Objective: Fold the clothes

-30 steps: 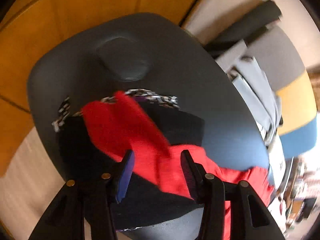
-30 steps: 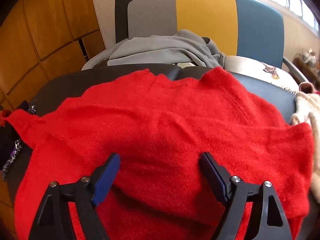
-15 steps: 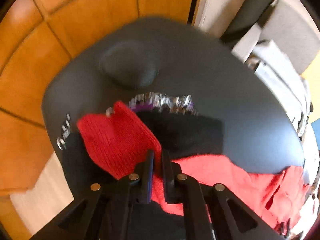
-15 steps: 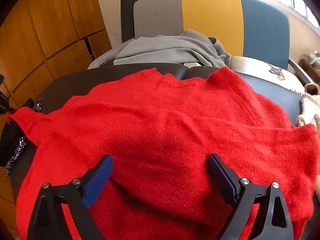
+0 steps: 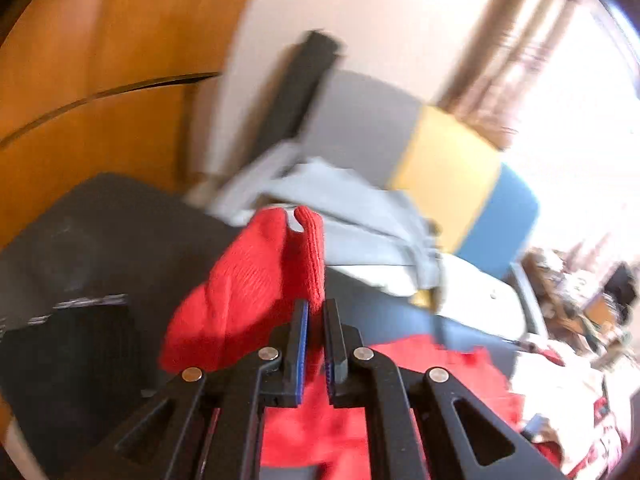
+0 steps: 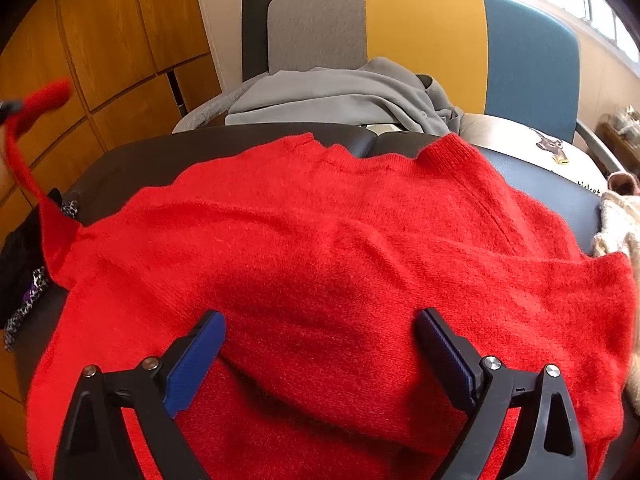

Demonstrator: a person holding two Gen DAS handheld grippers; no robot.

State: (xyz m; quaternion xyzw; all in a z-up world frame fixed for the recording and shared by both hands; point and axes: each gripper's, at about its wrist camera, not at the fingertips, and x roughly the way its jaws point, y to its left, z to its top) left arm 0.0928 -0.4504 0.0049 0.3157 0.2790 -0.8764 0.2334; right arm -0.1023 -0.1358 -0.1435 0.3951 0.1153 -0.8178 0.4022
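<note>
A red knit sweater (image 6: 340,248) lies spread over a dark padded surface (image 6: 140,160), neckline toward the far side. My right gripper (image 6: 320,344) hovers open just above its lower body, fingers wide apart with nothing between them. My left gripper (image 5: 316,320) is shut on the sweater's left sleeve (image 5: 256,276), which stands up in a fold past the fingertips. From the right wrist view that lifted sleeve (image 6: 24,136) rises at the far left edge, stretched up off the surface.
A grey garment (image 6: 340,96) is heaped behind the sweater against a grey, yellow and blue chair back (image 6: 424,36). A cream knit item (image 6: 620,232) lies at the right. Black and patterned clothes (image 6: 24,264) lie at the left. Wooden panels (image 6: 100,32) stand behind.
My left gripper closed on the sleeve and lifted it up off the dark surface, swinging toward the chair. My right gripper stayed open, drifting slightly back over the sweater.
</note>
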